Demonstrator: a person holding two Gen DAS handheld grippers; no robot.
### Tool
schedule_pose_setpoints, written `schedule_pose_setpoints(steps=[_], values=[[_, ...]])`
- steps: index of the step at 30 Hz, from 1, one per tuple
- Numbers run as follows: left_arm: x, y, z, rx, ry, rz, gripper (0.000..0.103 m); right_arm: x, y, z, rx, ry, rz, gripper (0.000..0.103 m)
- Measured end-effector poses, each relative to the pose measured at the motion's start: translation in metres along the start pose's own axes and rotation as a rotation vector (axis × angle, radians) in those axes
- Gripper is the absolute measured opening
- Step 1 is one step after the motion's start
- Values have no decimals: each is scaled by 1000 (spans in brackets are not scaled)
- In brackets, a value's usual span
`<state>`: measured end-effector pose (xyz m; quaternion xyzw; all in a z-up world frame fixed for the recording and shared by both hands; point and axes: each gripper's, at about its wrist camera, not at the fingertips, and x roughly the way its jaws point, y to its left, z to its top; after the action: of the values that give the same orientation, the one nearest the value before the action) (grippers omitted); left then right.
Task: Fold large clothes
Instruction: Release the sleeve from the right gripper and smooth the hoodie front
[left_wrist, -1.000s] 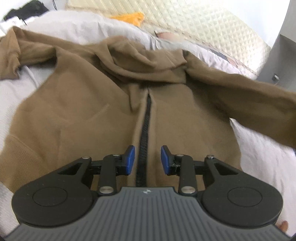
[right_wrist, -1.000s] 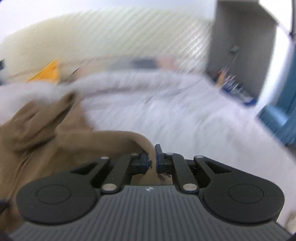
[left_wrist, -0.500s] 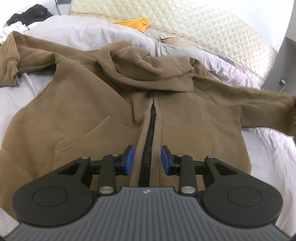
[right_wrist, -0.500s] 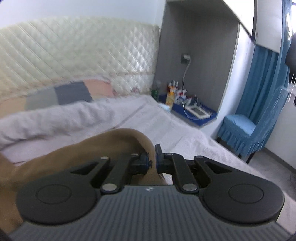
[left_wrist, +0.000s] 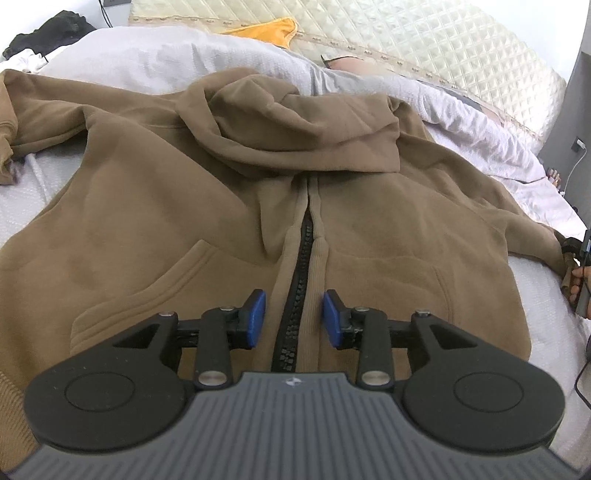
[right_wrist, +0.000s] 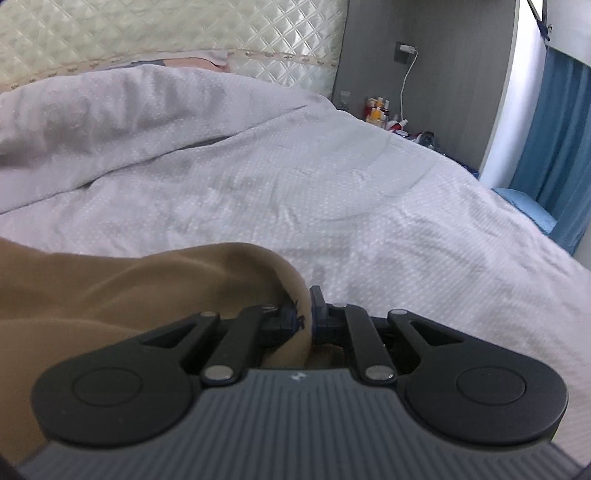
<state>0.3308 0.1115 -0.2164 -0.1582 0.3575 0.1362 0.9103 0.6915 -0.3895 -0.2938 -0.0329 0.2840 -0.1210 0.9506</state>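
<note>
Flat on the bed (left_wrist: 110, 66), hoodie (left_wrist: 184, 206); left tongs (left_wrist: 294, 319) opening, empty; right tongs (right_wrist: 304, 314) clamped on its sleeve (right_wrist: 147, 288).

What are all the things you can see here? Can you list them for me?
hoodie: one, brown, spread front-up on the bed, black zipper down its middle
bedcover: one, pale grey-white, under the hoodie
headboard: one, cream quilted, at the far end of the bed
orange cloth: one, by the headboard
dark clothes: a heap, black, far left corner
curtain: blue, right of the bed
left gripper: blue pads, jaws opening over the zipper, holding nothing
right gripper: jaws shut on the hoodie's sleeve end
</note>
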Motion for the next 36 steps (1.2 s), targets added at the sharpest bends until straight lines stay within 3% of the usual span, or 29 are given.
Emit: schedule_pose_setpoints(steps=[4,6,8,9,10,13,23,25,30,36], values=[[-2,-1,1,1,1,1,40,-4,-5,4,57,8,20,12],[-6,-2,2,5,7,11,42,-15,-11,8,100,-5,44,19],[-14,1,2,-4,-2,7,52,-28,-15,12,127,-18,75,44],[-17,1,2,-6,-5,7,59,-37,-16,14,132,-26,81,72],[-20,2,2,-2,-10,7,61,-47,-16,15,131,-42,84,88],[-30,5,-3,-15,-23,27,63,-85,-11,17,109,-73,151,87],[-79,27,-6,-62,-94,-41,63,-231,35,-5,103,-97,377,87],[-88,31,-8,-75,-118,-27,63,-261,46,-9,99,-103,415,87],[-105,41,-14,-119,-99,-108,63,-340,77,-22,131,-112,518,87],[-128,47,-22,-128,-129,-145,63,-431,117,-44,166,-92,634,87]])
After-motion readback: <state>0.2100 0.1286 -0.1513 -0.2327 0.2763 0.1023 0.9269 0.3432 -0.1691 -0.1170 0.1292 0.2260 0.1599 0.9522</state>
